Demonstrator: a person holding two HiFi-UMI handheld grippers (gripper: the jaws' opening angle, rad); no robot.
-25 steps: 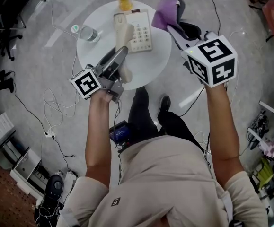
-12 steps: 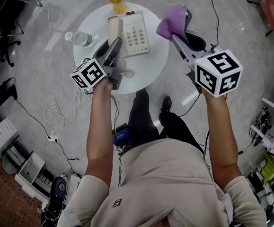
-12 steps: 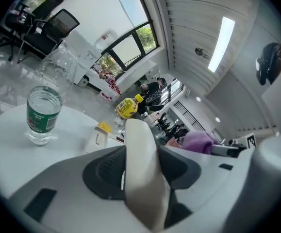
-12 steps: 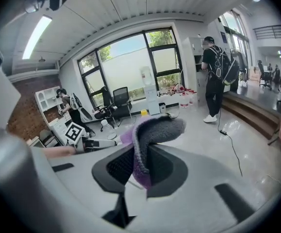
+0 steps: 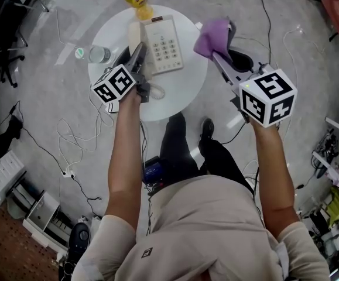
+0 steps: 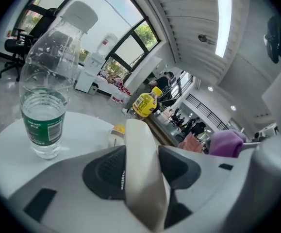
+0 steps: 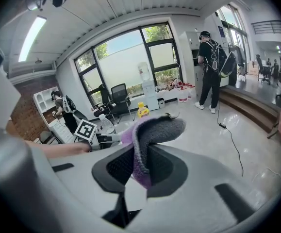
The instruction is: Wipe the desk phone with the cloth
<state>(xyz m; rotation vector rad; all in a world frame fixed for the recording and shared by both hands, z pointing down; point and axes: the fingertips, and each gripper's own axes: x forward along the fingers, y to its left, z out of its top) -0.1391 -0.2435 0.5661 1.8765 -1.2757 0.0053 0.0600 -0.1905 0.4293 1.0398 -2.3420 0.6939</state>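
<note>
Clamping jaws on handset point(image 6: 142, 174), cloth point(image 7: 147, 140)

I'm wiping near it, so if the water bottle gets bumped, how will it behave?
The water bottle is probably light: water fills only its lower part. Tall and narrow on the table, it would likely tip rather than slide. Its cap looks on, so little should spill.

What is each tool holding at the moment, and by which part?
Left tool: the handset, around its middle. Right tool: the cloth, by a bunched fold.
</note>
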